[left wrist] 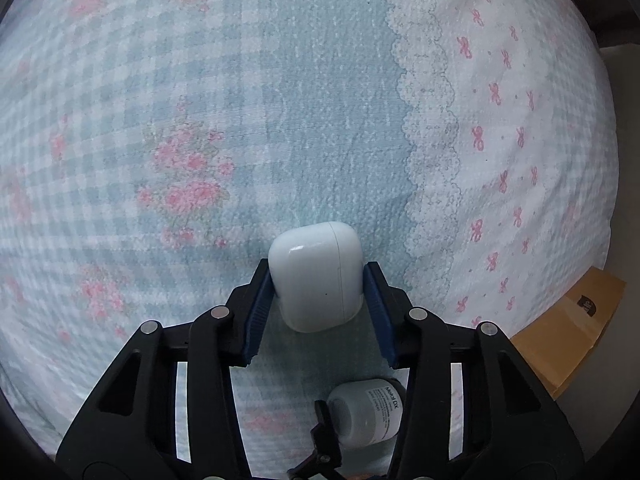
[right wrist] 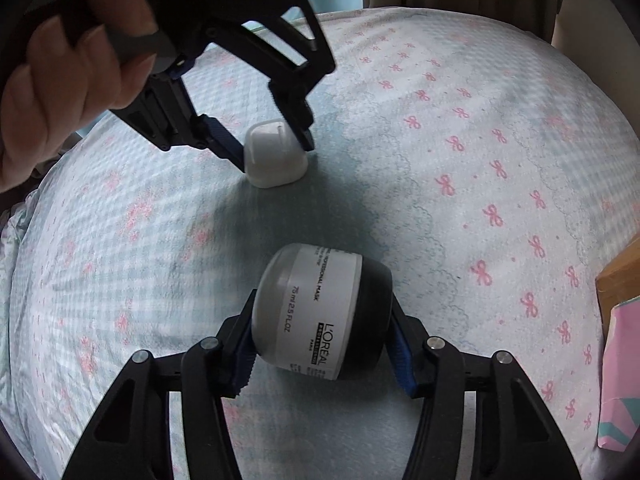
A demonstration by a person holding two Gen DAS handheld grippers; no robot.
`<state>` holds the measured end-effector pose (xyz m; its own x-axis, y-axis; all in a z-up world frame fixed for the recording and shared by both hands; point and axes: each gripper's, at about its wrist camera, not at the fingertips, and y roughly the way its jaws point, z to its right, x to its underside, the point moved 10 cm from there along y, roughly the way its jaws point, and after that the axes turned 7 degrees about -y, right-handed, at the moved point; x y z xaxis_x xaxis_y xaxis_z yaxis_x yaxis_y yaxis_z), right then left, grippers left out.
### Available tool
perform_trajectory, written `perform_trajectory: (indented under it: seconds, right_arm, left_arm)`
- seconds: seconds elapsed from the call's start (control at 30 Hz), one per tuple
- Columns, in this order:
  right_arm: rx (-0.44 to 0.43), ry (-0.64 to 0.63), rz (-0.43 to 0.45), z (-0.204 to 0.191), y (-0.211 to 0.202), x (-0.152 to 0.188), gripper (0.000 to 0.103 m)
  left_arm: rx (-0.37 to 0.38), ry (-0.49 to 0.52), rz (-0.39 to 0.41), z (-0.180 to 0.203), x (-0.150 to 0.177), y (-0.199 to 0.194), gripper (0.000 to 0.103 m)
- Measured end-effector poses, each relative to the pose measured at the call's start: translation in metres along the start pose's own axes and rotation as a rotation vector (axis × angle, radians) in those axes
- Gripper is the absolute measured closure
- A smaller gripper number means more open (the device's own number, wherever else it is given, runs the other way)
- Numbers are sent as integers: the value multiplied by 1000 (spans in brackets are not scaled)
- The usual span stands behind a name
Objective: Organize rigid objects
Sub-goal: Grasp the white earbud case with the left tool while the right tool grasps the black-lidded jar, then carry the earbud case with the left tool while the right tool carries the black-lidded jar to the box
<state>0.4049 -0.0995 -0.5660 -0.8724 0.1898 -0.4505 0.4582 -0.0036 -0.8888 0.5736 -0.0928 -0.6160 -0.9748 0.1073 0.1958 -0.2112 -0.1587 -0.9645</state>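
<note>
Two task items, two grippers. One white earbud case (left wrist: 316,276), glossy hard plastic, rounded corners, pinched between blue ribbed pads of left gripper (left wrist: 316,280), bottom touching bedspread (left wrist: 200,80). One L'Oréal mask jar (right wrist: 320,312), squat cylinder, grey-white labelled body, black lid, on its side, clamped in right gripper (right wrist: 322,336) above bedspread. Bedspread: puckered cotton, blue gingham, pink bows, scalloped lace print. One brown cardboard box (left wrist: 568,328) at bed edge.

Glossy plastic case (left wrist: 316,276), textured cloth bedspread (left wrist: 200,80)
</note>
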Motion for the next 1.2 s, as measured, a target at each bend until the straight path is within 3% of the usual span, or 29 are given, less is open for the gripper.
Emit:
perform_trajectory:
  seconds: [0.3,0.63,0.93,1.2]
  right_arm:
    - [16,35,4,28,-22,5,52]
    - [26,51,48,42,-80,-8,52]
    - [49,71,122,62,-186,-31,52]
    - [77,140,115,106,-278,-25,52]
  left_arm:
    - [69,-22,32,-4,18,-25,62]
    - [166,0,108,-5,86,-94,62]
    - [242,91,219,25,148,-195,62]
    - [331,141,230,78,211,-235,62]
